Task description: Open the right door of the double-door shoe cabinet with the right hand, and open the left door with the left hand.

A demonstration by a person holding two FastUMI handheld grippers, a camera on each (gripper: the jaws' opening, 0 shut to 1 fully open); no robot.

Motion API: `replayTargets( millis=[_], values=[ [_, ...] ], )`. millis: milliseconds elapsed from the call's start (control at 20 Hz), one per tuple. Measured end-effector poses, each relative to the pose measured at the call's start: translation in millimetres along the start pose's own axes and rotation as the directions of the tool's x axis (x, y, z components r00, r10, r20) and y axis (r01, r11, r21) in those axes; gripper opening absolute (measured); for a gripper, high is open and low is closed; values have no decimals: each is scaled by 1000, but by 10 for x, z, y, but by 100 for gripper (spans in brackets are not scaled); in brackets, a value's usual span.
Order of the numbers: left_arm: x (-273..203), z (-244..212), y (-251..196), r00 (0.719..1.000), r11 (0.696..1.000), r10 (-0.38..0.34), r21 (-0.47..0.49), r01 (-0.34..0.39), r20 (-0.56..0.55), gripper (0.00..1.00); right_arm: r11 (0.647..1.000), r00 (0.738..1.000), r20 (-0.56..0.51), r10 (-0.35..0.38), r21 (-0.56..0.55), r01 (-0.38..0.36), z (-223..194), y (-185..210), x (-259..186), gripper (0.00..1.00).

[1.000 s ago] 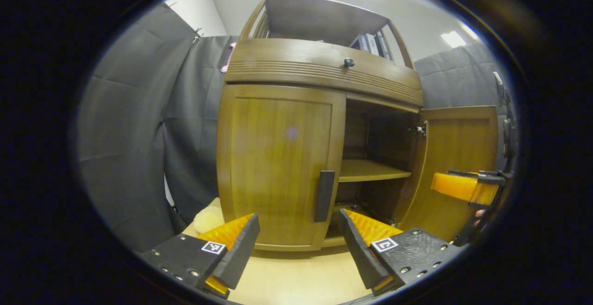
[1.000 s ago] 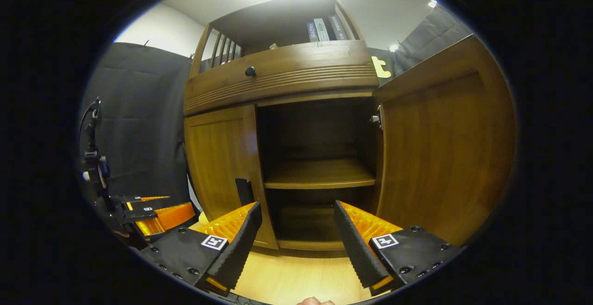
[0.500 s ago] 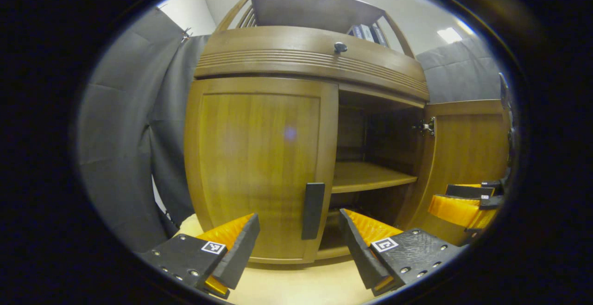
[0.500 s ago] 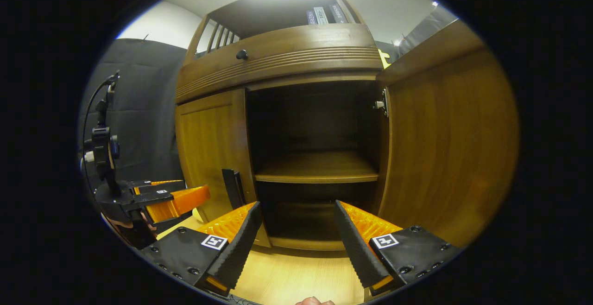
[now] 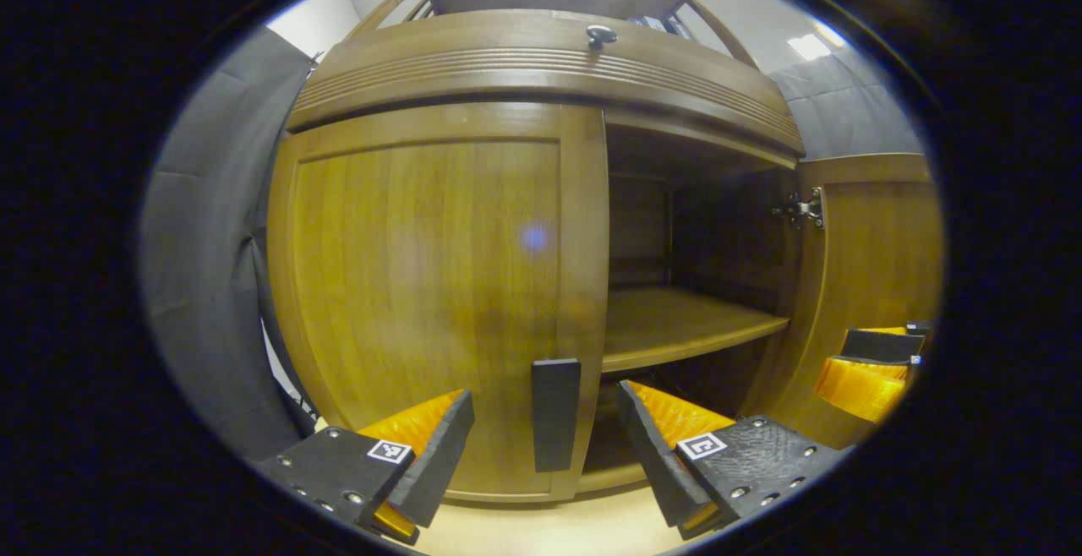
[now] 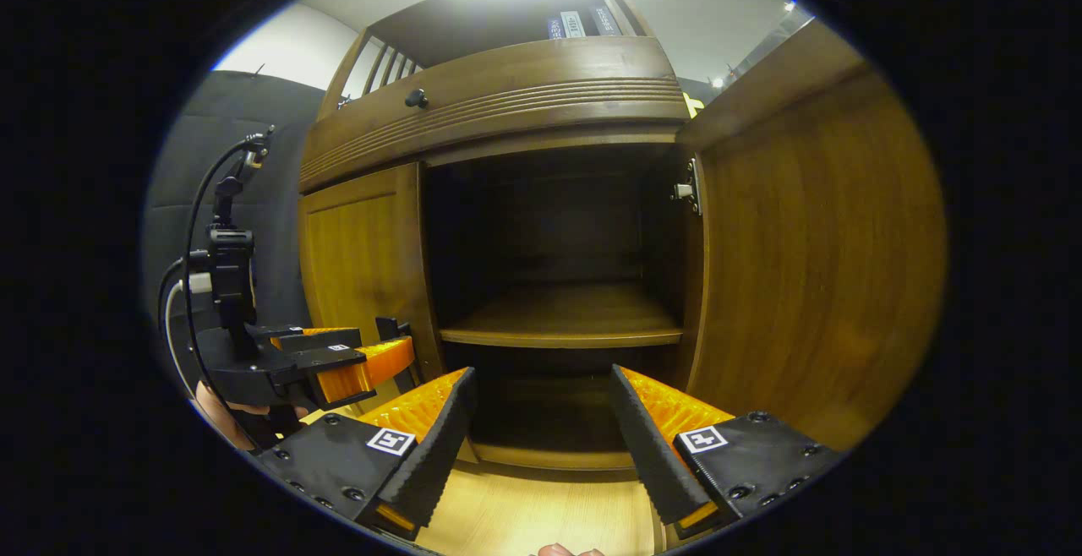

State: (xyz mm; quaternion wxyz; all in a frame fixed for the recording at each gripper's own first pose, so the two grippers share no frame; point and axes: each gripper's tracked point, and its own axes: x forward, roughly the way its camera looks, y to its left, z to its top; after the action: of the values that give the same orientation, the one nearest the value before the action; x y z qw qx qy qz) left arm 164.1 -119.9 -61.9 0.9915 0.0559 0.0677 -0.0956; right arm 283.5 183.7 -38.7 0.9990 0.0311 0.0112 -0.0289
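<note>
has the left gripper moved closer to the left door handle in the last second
Yes. In the left gripper view, the closed left door looms larger and its handle now sits between the open left gripper fingers.

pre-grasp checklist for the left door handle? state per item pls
1. Right door swung open: ok, shelf and hinge exposed.
2. Left door shut and ready to pull: ok.
3. Left tongs open: ok, both fingers spread.
4. Handle lined up in the gap: ok, it stands between the fingers, nearer the right one.
5. Fingers reaching the handle: not ok, no contact visible; depth left is hard to tell.
6. Right tongs out of the left door's swing: cannot tell; they are open, facing the open compartment.
</note>
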Motion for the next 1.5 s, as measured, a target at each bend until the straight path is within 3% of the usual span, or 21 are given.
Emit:
replayTargets(
  millis=[150,200,500,650,750,800,900,950,1100,1200,1300,1500],
  values=[
    [136,-136,-30,999,999,0,-32,-1,-34,79,1000,1000,-12,-10,4,10,-49,-61,61,98],
    [172,-155,-29,999,999,3,-41,-4,-39,79,1000,1000,-10,-13,5,13,-39,-77,83,95],
    [272,-231,23,998,999,38,-36,-40,-51,29,1000,1000,-18,-9,-10,9,-64,-97,223,92],
    [271,-219,17,998,999,51,14,-50,-41,27,1000,1000,-28,-3,-13,3,-82,-87,287,93],
    [291,-244,-19,998,999,50,-14,-50,-44,26,1000,999,-36,1,-13,-1,-105,-73,326,98],
    [291,-230,-36,998,999,47,-15,-48,-38,20,1000,999,-42,3,-13,-4,-126,-69,335,93],
    [285,-261,-37,998,999,48,-18,-49,-50,7,1000,999,-51,6,-7,-6,-146,-56,350,98],
    [283,-279,-34,997,999,47,-24,-48,-55,7,1000,999,-53,7,-3,-7,-149,-52,351,93],
    [258,-272,-3,998,999,42,-28,-44,-54,7,1000,999,-53,5,3,-5,-145,-42,343,93],
    [230,-267,-7,998,999,40,-29,-42,-55,7,1000,999,-54,-4,7,4,-143,-44,320,100],
    [174,-259,6,998,999,32,-30,-34,-54,7,1000,998,-56,-10,13,10,-144,-42,280,93],
    [-8,-275,22,999,999,11,-35,-13,-51,7,1000,998,-67,-19,19,20,-193,14,167,93]
  ],
)
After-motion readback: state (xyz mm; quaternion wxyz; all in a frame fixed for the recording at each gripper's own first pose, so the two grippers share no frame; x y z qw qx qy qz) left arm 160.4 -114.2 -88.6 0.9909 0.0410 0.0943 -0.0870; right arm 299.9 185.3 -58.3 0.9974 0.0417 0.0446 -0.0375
